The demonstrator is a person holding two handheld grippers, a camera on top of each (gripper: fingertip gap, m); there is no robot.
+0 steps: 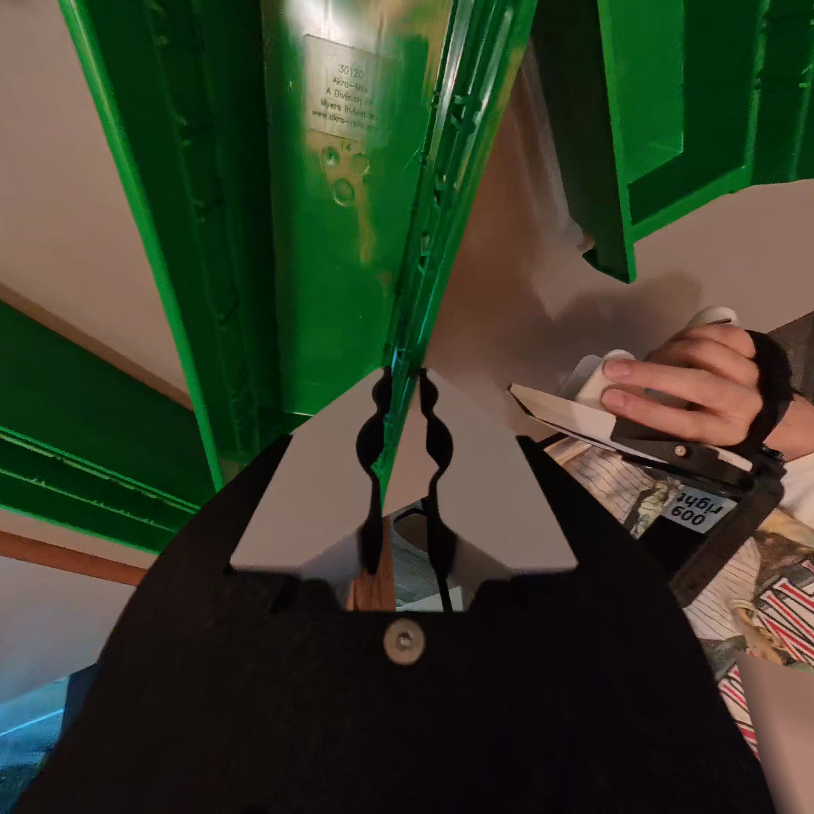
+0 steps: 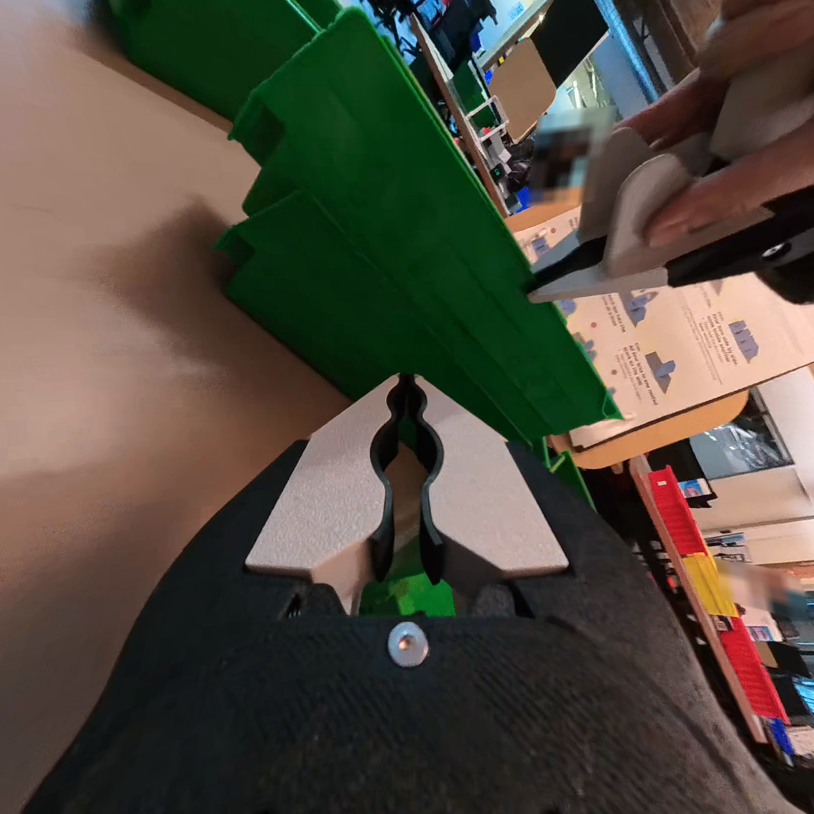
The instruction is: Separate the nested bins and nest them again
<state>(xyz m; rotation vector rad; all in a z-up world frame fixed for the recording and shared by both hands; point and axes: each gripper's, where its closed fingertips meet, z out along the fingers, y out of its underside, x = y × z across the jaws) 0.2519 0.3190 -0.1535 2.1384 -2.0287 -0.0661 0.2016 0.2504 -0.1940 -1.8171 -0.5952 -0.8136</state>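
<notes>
My left gripper (image 1: 403,372) is shut on the thin side wall of a green bin (image 1: 343,246), and I look along its inside and floor. In the right wrist view this gripper (image 2: 533,288) clamps the edge of the upper bin (image 2: 374,154), which sits nested in a lower green bin (image 2: 352,308), both tilted above the table. My right gripper (image 2: 407,379) is shut, its tips at the lower bin's bottom edge. I cannot tell whether it pinches the bin. In the left wrist view the right gripper (image 1: 515,390) stands just right of the held wall.
A further green bin (image 1: 682,110) is at the upper right and another (image 1: 66,418) at the lower left on the tan table (image 2: 110,352). A printed cardboard sheet (image 2: 660,352) lies behind the bins. A person's hand (image 1: 682,379) holds the right gripper.
</notes>
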